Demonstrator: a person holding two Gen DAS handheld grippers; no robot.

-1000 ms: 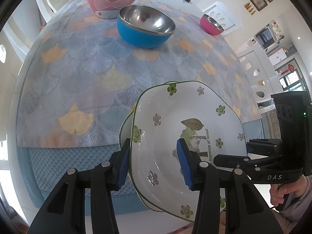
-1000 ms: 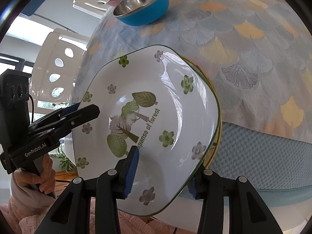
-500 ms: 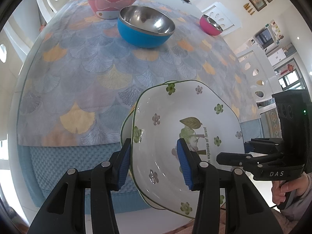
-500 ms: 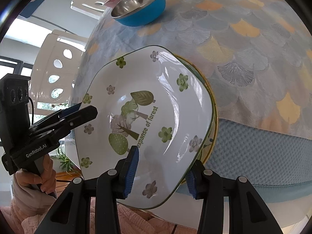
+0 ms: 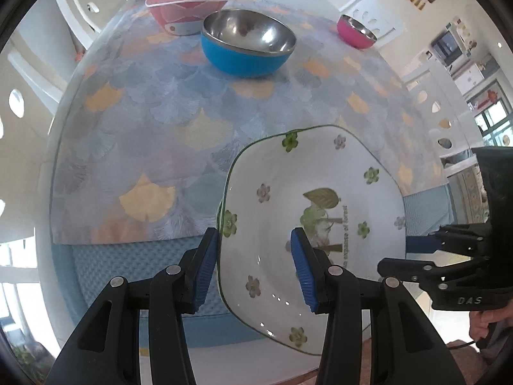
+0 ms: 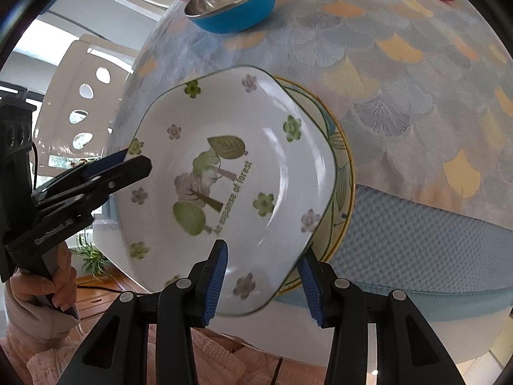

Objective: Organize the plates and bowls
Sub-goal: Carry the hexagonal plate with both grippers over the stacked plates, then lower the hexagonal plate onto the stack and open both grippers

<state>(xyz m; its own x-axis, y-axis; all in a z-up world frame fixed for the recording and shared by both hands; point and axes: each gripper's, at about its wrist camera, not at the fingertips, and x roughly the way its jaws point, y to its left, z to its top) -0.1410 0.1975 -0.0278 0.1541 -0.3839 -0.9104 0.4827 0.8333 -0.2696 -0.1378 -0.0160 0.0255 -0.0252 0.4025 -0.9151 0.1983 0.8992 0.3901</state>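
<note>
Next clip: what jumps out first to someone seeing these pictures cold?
The white floral plate, held over the table's near edge, with the left gripper and right gripper each clamping its rim from opposite sides. A yellow-rimmed plate sits right under it. Farther back on the patterned tablecloth stands a blue steel bowl.

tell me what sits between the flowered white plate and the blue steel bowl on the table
Nothing: only bare fan-patterned tablecloth lies between the flowered white plate and the blue steel bowl. The left wrist view shows this stretch best; the right wrist view agrees.

Black left gripper (image 5: pixel 255 266), blue ribbed pads, silver screws, pink fuzzy sleeve (image 6: pixel 19 330)
</note>
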